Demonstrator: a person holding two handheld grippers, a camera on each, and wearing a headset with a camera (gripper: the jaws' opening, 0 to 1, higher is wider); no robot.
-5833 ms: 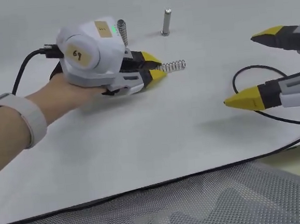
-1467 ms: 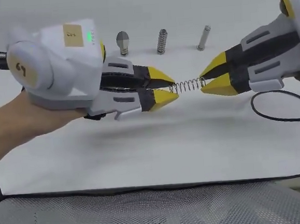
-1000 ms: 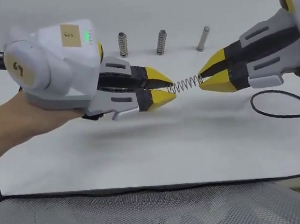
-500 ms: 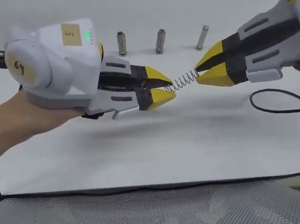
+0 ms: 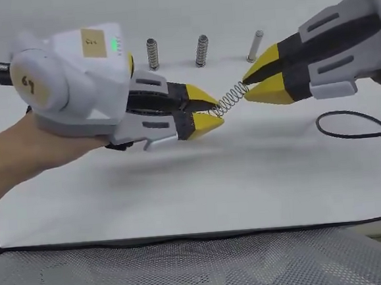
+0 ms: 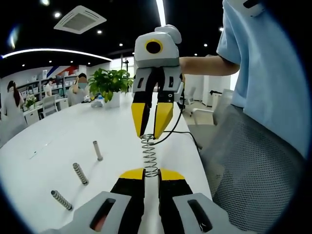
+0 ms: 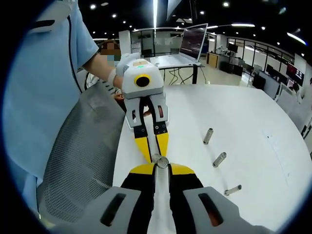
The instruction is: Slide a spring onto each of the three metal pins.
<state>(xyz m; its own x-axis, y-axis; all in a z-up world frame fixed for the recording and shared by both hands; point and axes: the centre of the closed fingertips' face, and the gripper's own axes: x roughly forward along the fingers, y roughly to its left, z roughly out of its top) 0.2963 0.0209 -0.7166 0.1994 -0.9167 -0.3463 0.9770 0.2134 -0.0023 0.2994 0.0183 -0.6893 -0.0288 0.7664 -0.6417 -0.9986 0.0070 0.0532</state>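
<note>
Bridging left claw (image 5: pixel 218 110) and right claw (image 5: pixel 246 88): spring (image 5: pixel 230 98), gripped endwise.

Head view close above bench (image 5: pixel 246 178), gripper views facing each other, sharing the spring (image 6: pixel 149 156)

The left gripper (image 6: pixel 151 173) rises from the bottom edge, its yellow-tipped jaws pressed close on the lower end of a spring (image 6: pixel 150 156) that stands almost straight up the picture. The right gripper (image 6: pixel 149 136) reaches down from above, its two yellow tips meeting on the spring's upper end. To the left, on the white table (image 6: pixel 63 141), a row of three stands apart from the grippers: a bare pin (image 6: pixel 98 150), a second pin (image 6: pixel 80 173) wrapped in coils, and a third pin (image 6: pixel 62 200) near the edge that also looks coiled, though distorted there. A potted plant (image 6: pixel 111 83) sits far down the table; a mesh chair (image 6: pixel 243 190) shows at right.
</note>
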